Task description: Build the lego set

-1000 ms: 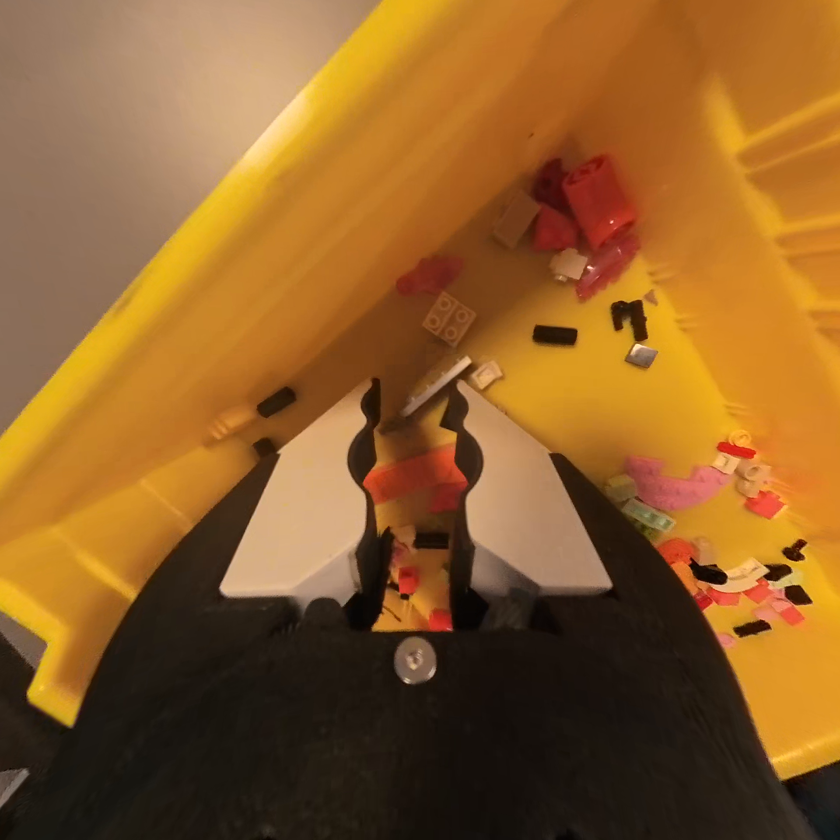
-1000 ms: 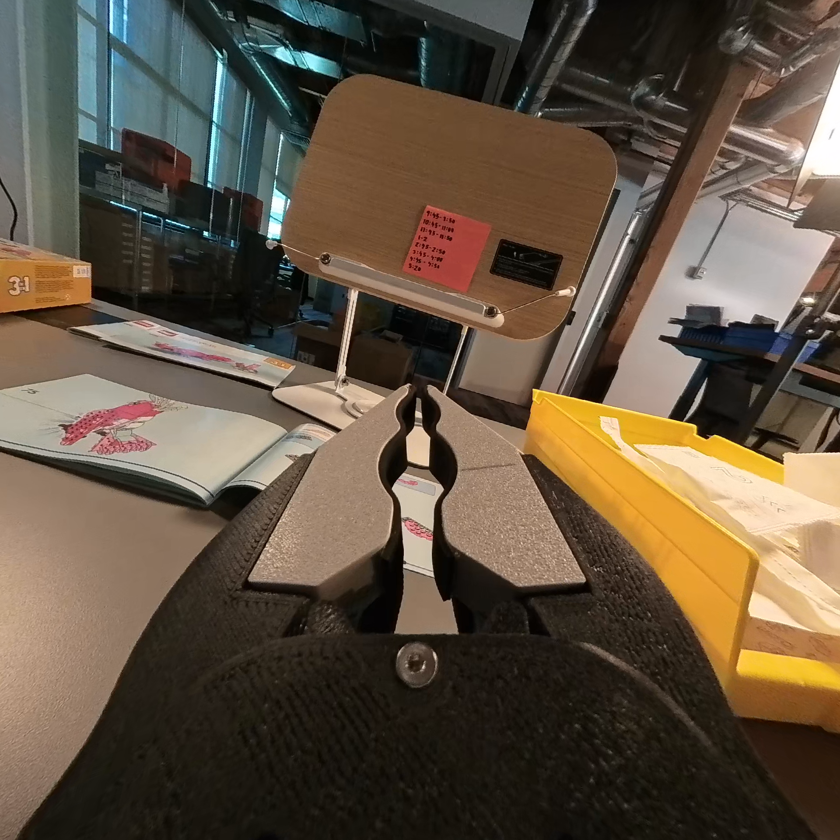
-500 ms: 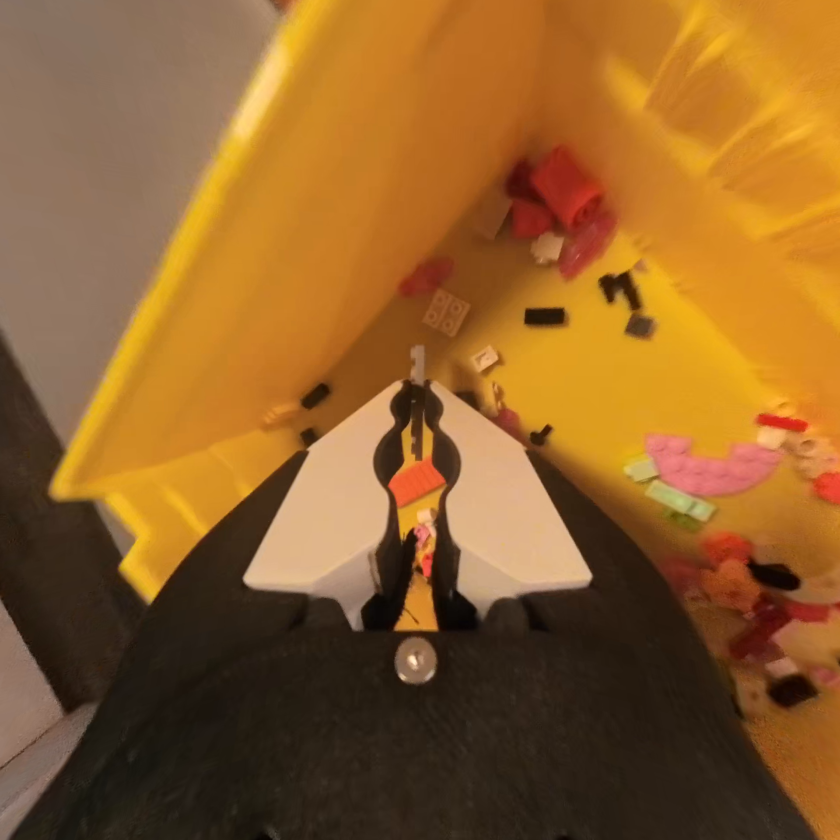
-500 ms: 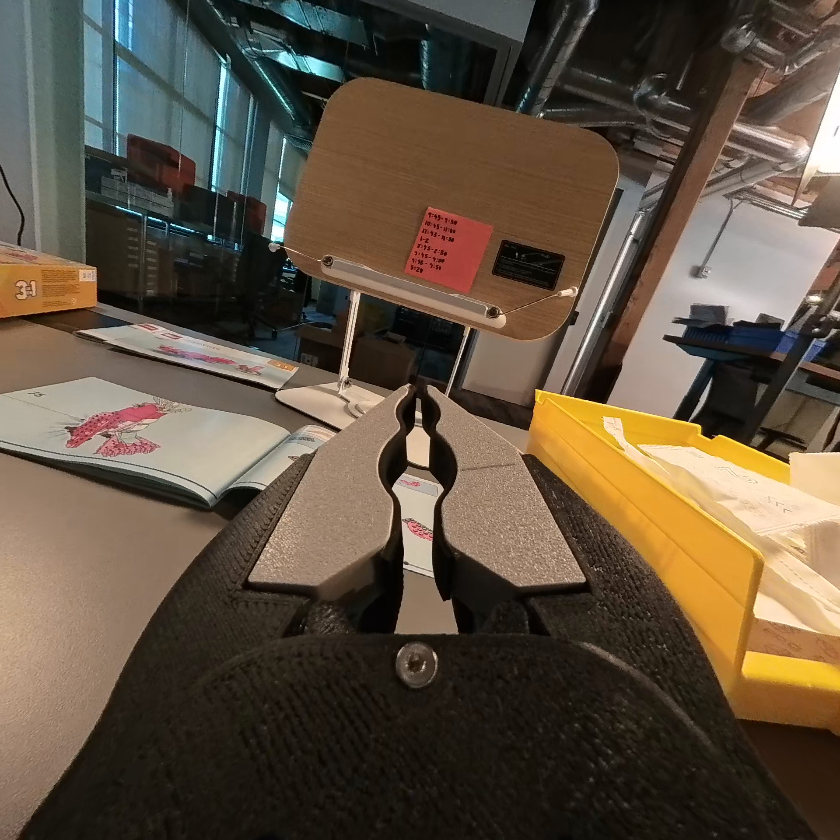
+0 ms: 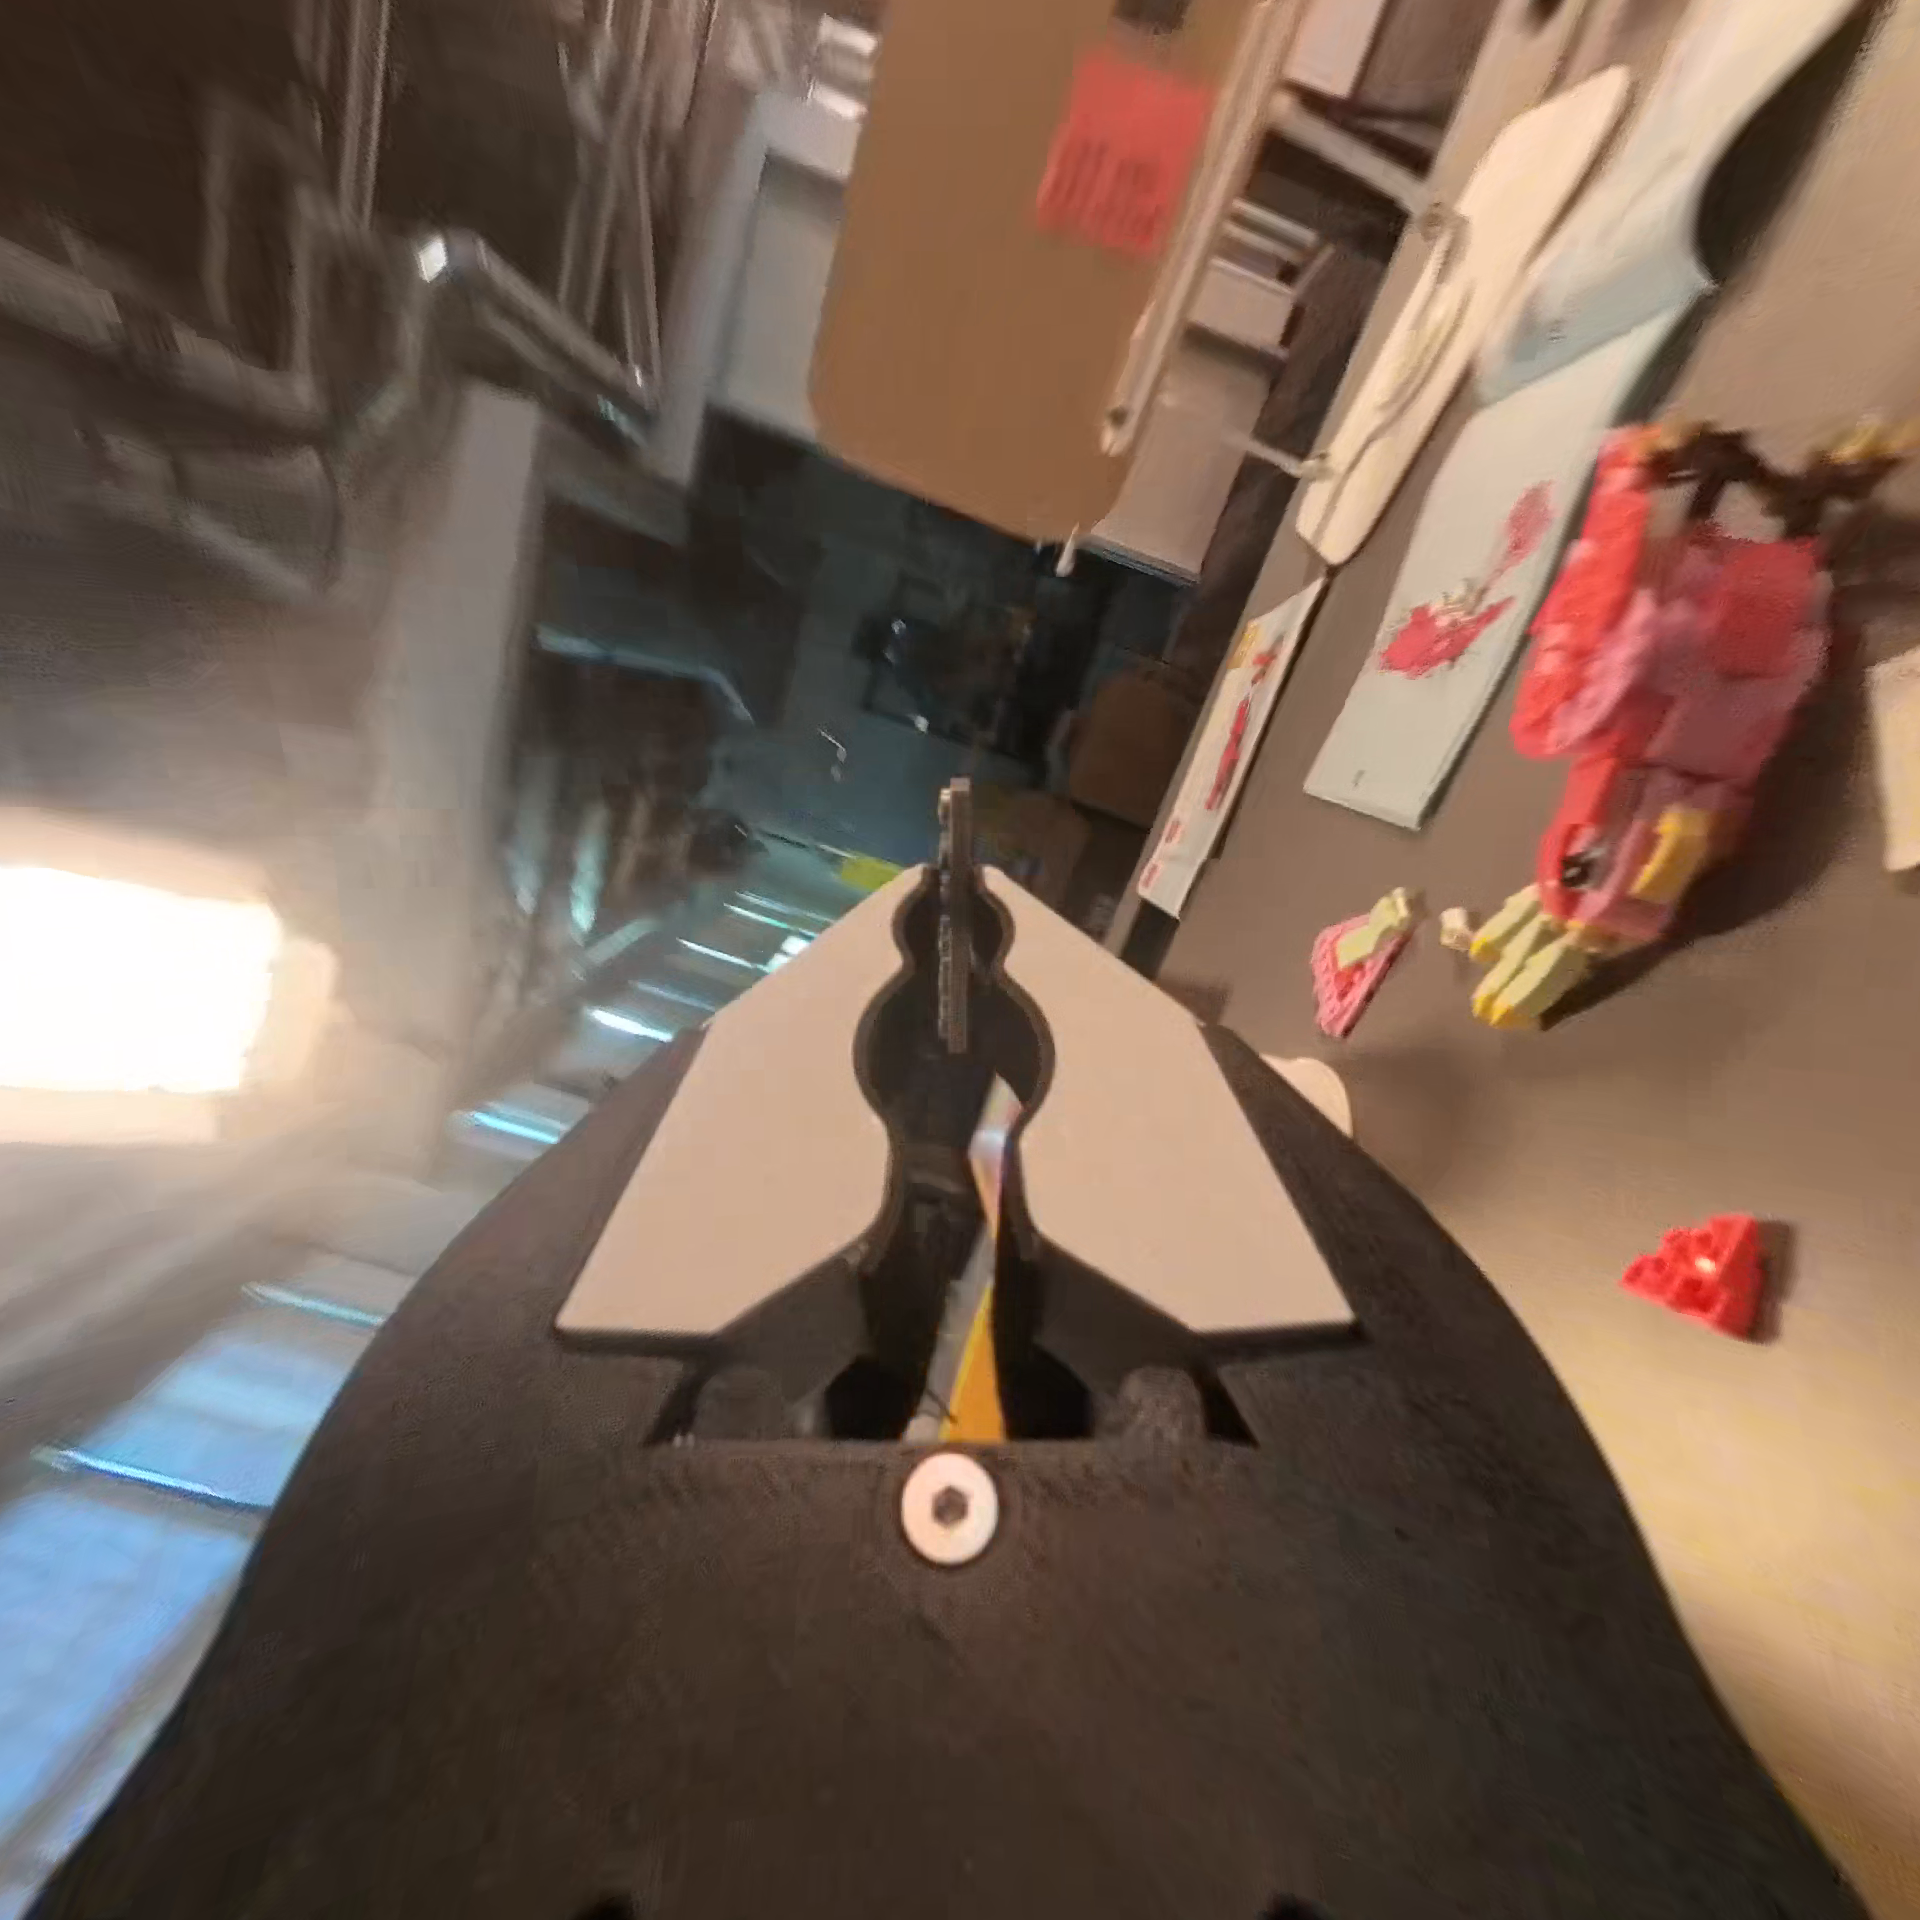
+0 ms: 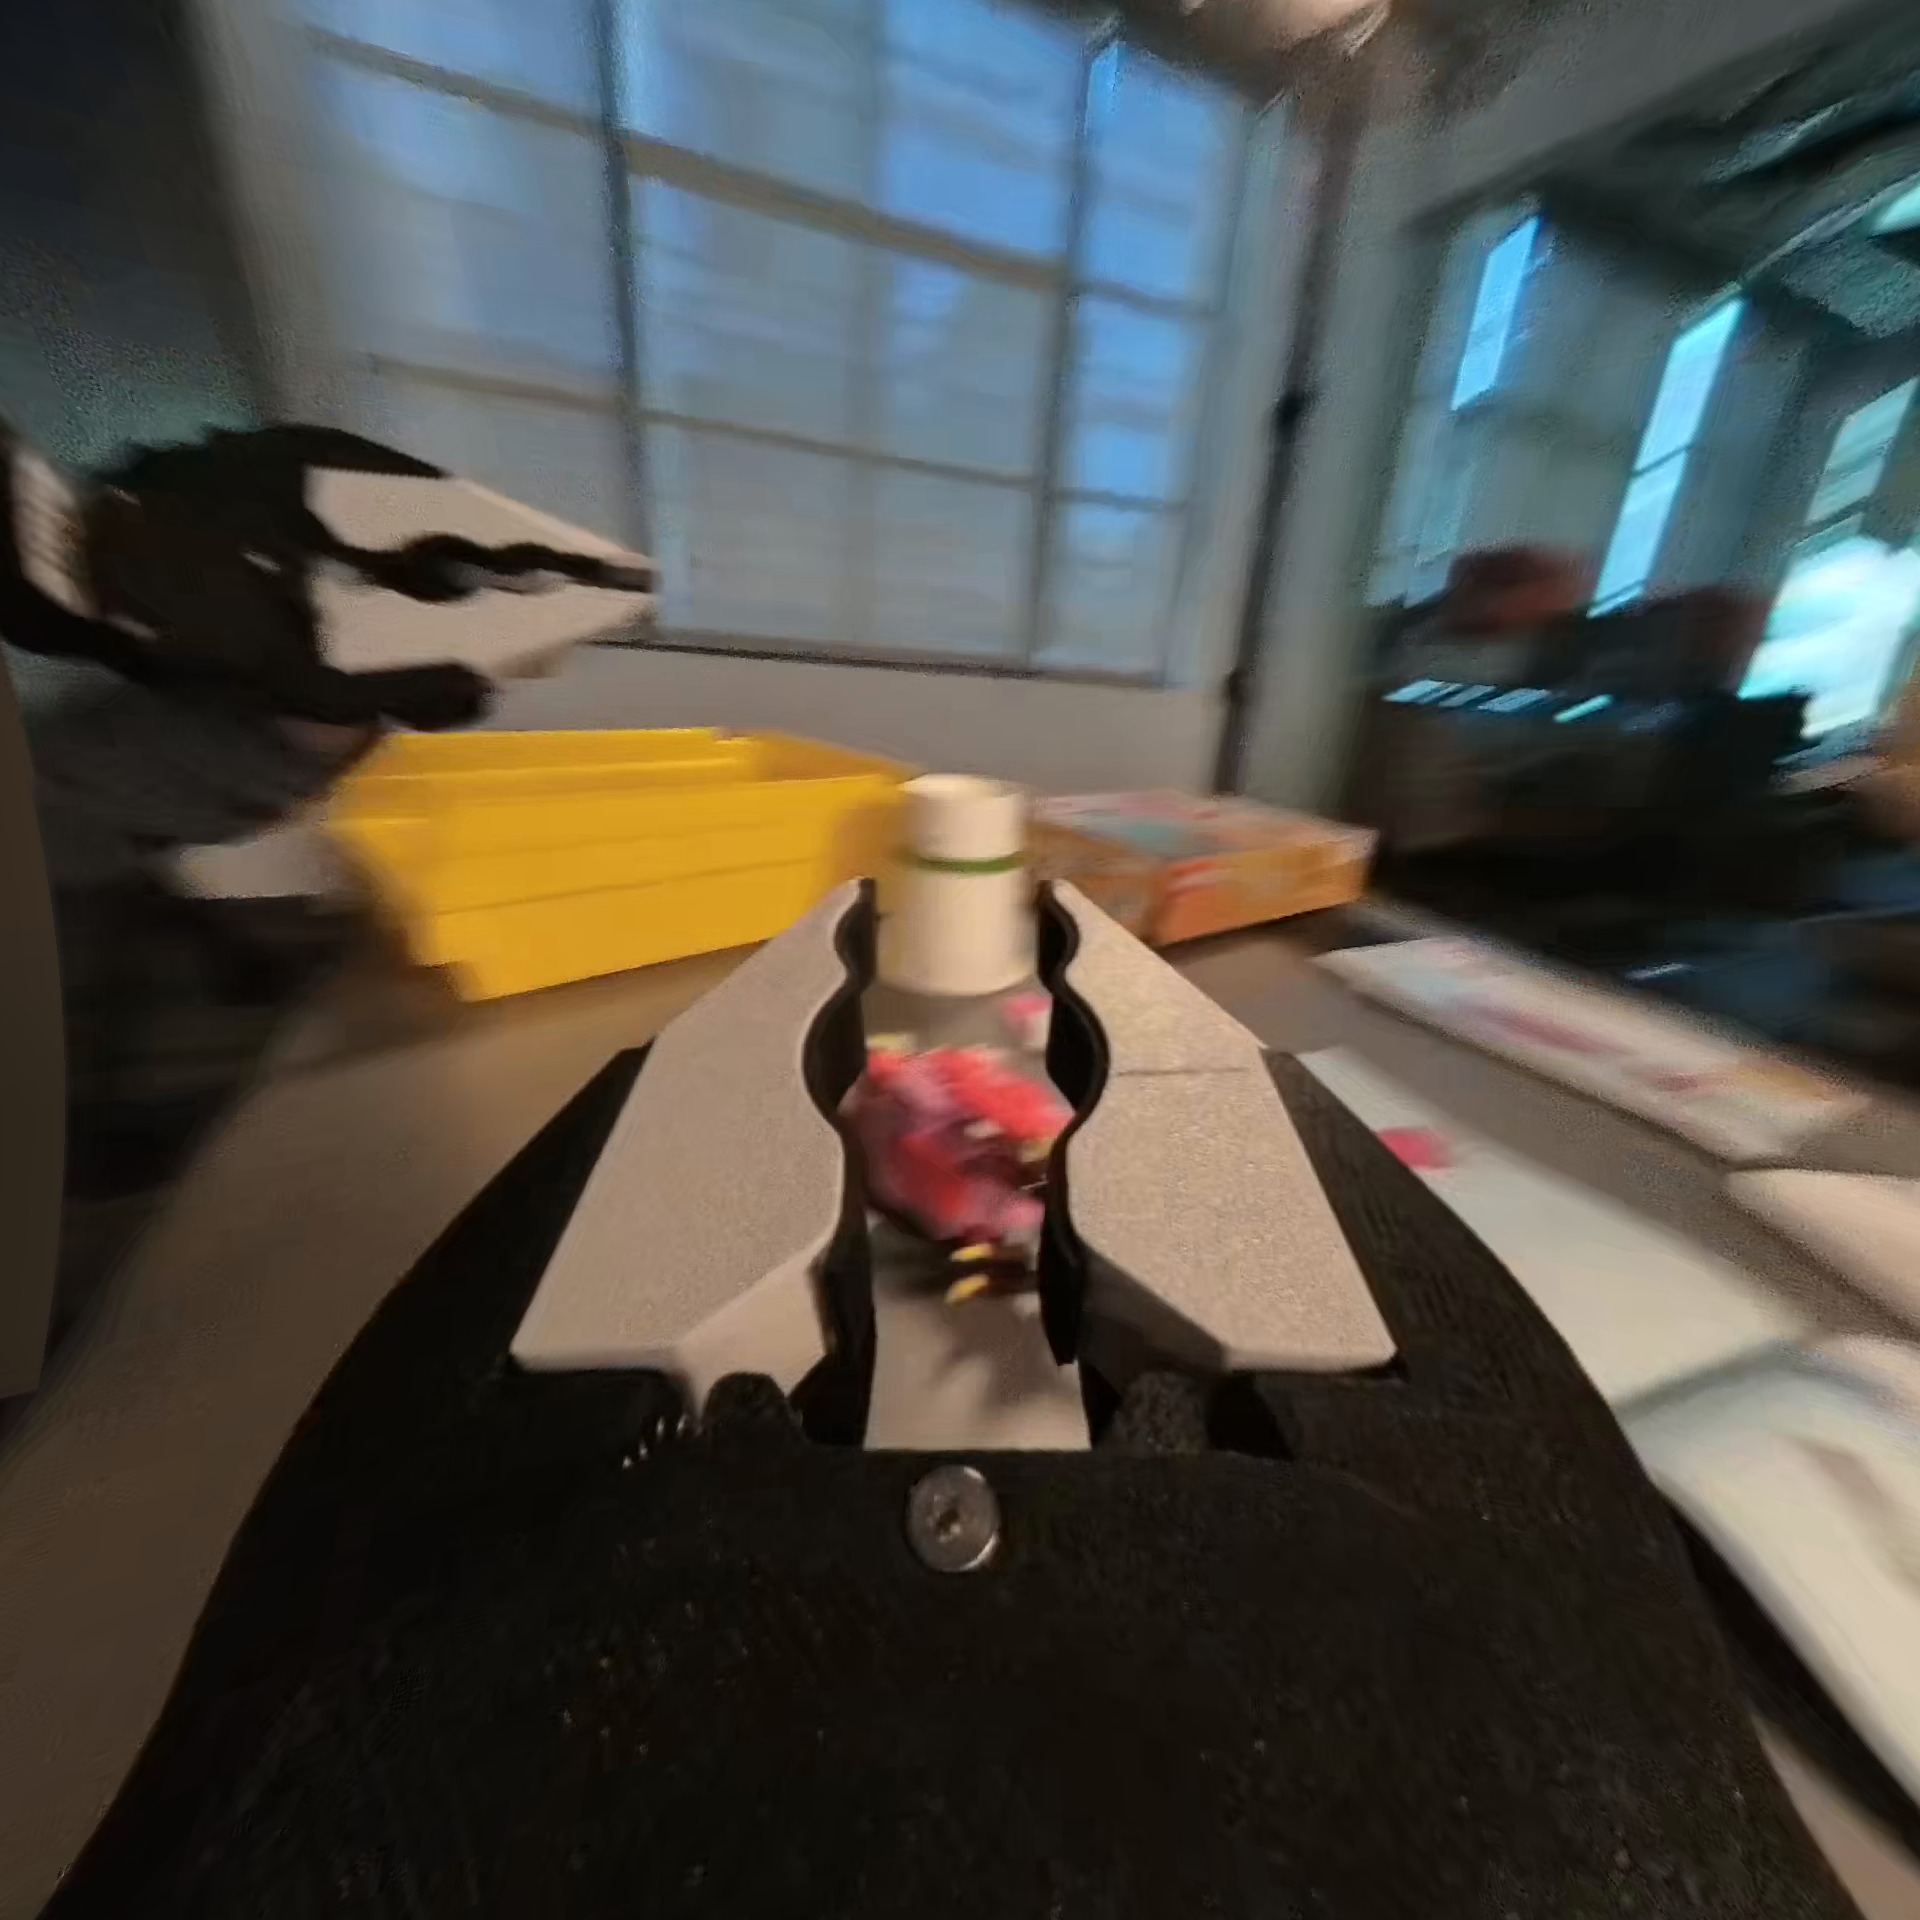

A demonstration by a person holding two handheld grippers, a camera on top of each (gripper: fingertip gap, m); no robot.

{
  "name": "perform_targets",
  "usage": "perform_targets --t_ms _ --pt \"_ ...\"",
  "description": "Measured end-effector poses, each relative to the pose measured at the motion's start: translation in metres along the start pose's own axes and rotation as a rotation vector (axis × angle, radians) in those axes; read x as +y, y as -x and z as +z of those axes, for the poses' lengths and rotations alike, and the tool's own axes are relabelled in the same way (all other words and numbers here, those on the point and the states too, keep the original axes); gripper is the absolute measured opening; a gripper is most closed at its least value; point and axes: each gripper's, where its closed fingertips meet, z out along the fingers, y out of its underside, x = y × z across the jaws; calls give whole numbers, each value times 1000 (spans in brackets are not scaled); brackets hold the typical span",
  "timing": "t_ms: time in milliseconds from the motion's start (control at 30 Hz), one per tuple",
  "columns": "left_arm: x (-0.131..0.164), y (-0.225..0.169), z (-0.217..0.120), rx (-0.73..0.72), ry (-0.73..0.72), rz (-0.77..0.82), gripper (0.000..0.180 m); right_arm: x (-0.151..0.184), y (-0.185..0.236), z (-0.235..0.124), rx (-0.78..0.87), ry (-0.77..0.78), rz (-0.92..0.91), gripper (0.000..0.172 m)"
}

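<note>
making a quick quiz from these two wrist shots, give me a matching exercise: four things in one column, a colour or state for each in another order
Things:
1. left gripper
2. right gripper
3. bin
4. cylinder

States:
A. yellow, on the table
B. shut on a thin grey plate
C. white with a green band
D. open, over a red and pink brick model

Pairs: 1-B, 2-D, 3-A, 4-C
</note>
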Motion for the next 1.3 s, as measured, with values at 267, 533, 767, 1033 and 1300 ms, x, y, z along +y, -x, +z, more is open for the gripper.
perform_targets --t_ms 267,533,767,1033,1300 --pt "-76 -89 25 37 -137 340 4 23 39 12 -205 102 99 24" --pt "-88 -112 29 63 -166 387 4 30 51 17 -234 131 14 20" --pt "-89 -119 29 81 -169 386 4 33 52 17 -248 136 32 15" --pt "-85 -118 24 186 -169 -80 18 35 40 2 -200 217 -29 13" --pt "-38 -105 23 183 -154 -825 26 67 -14 -121 129 605 5 13"
